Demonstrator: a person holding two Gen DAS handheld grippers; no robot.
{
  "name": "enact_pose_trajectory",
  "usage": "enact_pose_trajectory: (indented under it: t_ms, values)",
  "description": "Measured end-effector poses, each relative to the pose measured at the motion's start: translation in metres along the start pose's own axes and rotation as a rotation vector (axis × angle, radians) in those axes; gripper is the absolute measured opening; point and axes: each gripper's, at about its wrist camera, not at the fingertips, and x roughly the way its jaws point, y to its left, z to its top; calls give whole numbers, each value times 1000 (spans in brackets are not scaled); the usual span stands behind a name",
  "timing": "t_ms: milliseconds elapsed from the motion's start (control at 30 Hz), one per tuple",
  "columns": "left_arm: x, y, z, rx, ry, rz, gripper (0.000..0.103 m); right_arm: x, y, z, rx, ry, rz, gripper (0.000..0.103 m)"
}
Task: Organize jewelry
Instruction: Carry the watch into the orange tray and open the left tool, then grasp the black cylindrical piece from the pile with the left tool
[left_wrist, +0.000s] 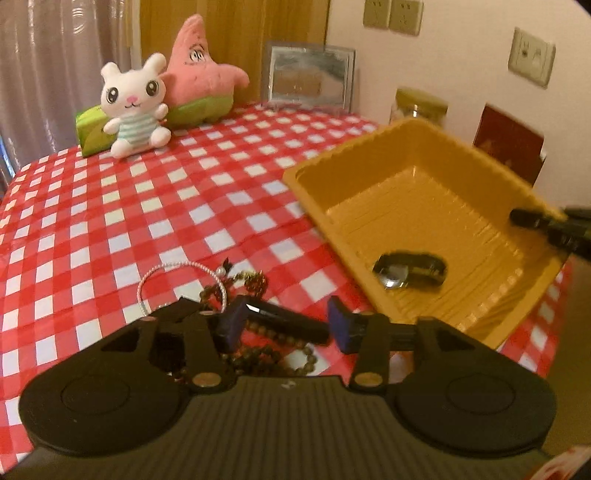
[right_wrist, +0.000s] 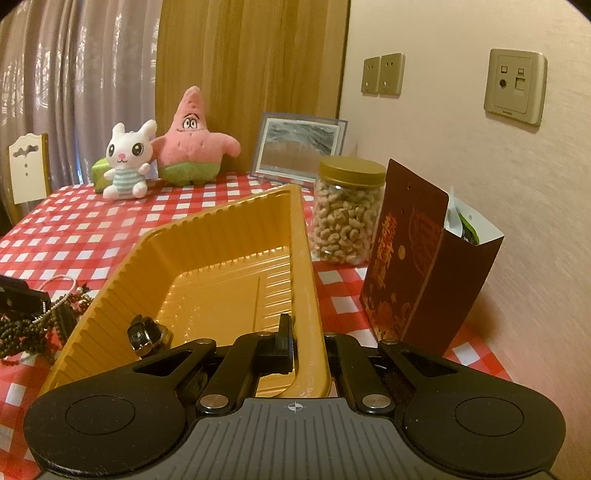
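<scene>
One watch (left_wrist: 410, 271) already in my yellow tray (left_wrist: 369, 155); nothing else inside. My right tongs (right_wrist: 308, 350) pinch tray's near wall, clamped on it, tray tilted up. My left tongs (left_wrist: 286, 325) spread wide, empty, low over jewelry pile on checkered cloth (left_wrist: 110, 221) just beside tray. Left to move: one pink bangle (left_wrist: 177, 284), brown bead strings (left_wrist: 266, 350), at least two, tangled, exact count unclear. I judge task barely begun: one piece stowed, pile waiting.

Warm light falls on a pale wall (right_wrist: 461, 184) with sockets (right_wrist: 515, 86), a wood panel (right_wrist: 251, 74) (vertical grain), grey curtains (right_wrist: 74, 92) and a chair (right_wrist: 29, 166).
</scene>
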Motion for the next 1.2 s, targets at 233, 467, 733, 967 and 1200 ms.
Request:
enact_pose_trajectory:
  t_ms: [233, 467, 733, 967, 1200]
  values:
    - [22, -11, -8, 63, 37, 11, 56, -1, -3, -2, 10, 5, -9, 4]
    - [46, -9, -2, 19, 81, 33, 56, -2, -5, -3, 21, 9, -16, 4]
    - [65, -6, 4, -16, 114, 15, 41, -1, -6, -3, 24, 12, -16, 4]
    - [74, -7, 6, 7, 127, 18, 32, 0, -7, -3, 26, 12, -16, 4]
    - [73, -6, 4, 22, 125, 12, 27, 2, -6, -3, 33, 18, -19, 4]
